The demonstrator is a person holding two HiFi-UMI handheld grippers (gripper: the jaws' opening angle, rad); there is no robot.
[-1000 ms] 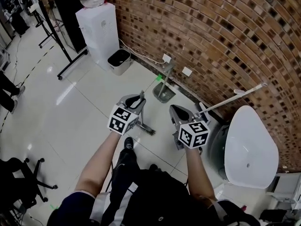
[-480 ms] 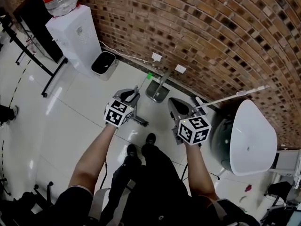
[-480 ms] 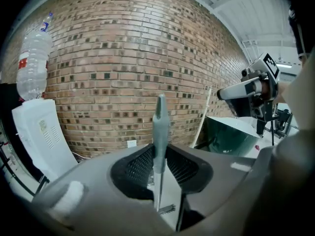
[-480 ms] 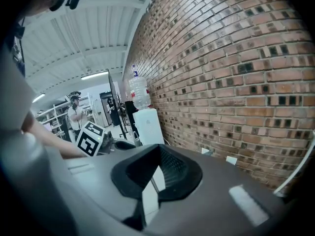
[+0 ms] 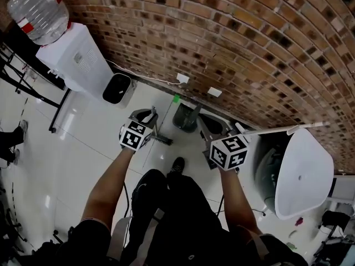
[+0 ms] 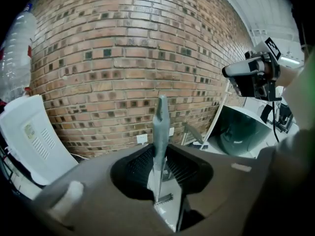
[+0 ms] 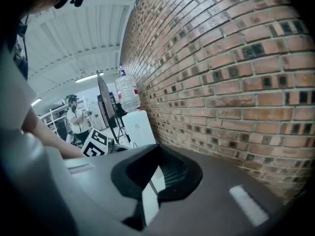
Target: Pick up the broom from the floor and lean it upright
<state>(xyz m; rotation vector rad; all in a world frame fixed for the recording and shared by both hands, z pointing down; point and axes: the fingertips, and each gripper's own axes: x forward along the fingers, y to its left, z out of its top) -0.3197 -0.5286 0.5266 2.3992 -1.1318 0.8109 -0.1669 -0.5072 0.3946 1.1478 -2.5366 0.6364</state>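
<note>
Both grippers have shifted toward the far brick wall (image 5: 238, 37) vs. 1.0 s ago, and the broom (image 5: 161, 141) has gone with the left gripper (image 5: 146, 115), closer to the dustpan (image 5: 184, 118).

1. Left gripper: fingers (image 6: 189, 168) closed on the broom's grey handle approx. mid-shaft. In the left gripper view the handle stands near-upright, top end against the brick background and bristle head low, by the floor (image 5: 83, 148). Contact w/ floor: cannot tell.
2. Right gripper (image 5: 213, 124): fingers (image 7: 179, 171) closed tip to tip, nothing between them. It is held right of the broom, apart from it, just beside the near end of a white pole (image 5: 277, 129).
3. Dustpan: on the floor at the wall base, between the two grippers in the head view, just beyond the bristle head.
4. Surroundings: water dispenser (image 5: 75, 54) w/ bottle (image 5: 39, 7) at far left. A small bin (image 5: 117, 87) sits beside it. A white lidded bin (image 5: 302, 173) is at right, under the pole.
</note>
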